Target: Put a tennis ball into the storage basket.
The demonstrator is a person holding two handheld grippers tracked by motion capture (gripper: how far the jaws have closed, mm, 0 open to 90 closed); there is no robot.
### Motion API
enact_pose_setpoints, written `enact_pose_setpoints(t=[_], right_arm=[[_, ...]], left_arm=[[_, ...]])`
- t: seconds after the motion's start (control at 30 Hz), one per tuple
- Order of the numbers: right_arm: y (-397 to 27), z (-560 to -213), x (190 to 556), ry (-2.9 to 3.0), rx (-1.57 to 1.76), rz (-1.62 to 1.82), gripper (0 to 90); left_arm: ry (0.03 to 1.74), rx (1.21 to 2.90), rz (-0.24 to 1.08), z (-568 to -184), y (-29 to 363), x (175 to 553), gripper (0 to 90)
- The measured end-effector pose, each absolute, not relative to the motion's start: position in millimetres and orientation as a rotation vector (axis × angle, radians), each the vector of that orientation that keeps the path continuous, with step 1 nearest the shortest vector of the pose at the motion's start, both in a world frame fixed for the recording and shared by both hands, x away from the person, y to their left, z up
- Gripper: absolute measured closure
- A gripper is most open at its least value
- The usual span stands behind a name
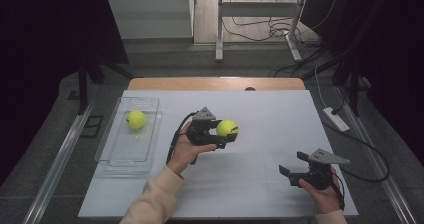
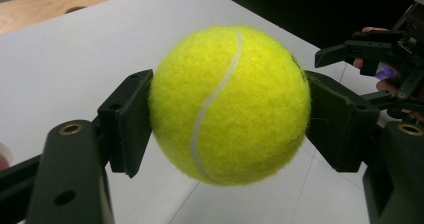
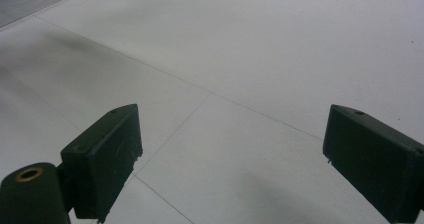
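A yellow tennis ball [image 2: 230, 104] sits clamped between the jaws of the left tongs [image 1: 223, 134], held above the middle of the white tabletop [image 1: 270, 114]. A second tennis ball [image 1: 135, 119] lies in a clear tray [image 1: 116, 156] at the tabletop's left edge, well apart. The right tongs [image 1: 291, 165] rest near the front right, jaws spread with only bare tabletop between them.

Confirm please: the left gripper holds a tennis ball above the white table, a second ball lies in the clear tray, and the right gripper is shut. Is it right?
Not quite. The right gripper is open, its jaws wide apart with nothing between them, as the right gripper view shows. The rest is correct.
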State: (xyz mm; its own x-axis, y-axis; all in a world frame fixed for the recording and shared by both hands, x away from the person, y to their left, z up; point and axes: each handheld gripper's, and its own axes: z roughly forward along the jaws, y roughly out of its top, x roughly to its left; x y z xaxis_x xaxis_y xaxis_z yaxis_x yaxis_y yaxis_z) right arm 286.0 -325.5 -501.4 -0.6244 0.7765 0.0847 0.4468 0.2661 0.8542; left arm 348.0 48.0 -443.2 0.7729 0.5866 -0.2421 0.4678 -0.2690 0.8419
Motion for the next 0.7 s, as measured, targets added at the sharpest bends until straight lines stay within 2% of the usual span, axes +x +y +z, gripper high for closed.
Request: enact_pose_setpoints(t=[0.7], right_arm=[[-322.2, -499.9, 283.8, 2.175, 1.128, 1.326, 8.7]], left_arm=[[0.838, 1.894, 0.212, -437.7, 85.2, 342.0, 27.0]])
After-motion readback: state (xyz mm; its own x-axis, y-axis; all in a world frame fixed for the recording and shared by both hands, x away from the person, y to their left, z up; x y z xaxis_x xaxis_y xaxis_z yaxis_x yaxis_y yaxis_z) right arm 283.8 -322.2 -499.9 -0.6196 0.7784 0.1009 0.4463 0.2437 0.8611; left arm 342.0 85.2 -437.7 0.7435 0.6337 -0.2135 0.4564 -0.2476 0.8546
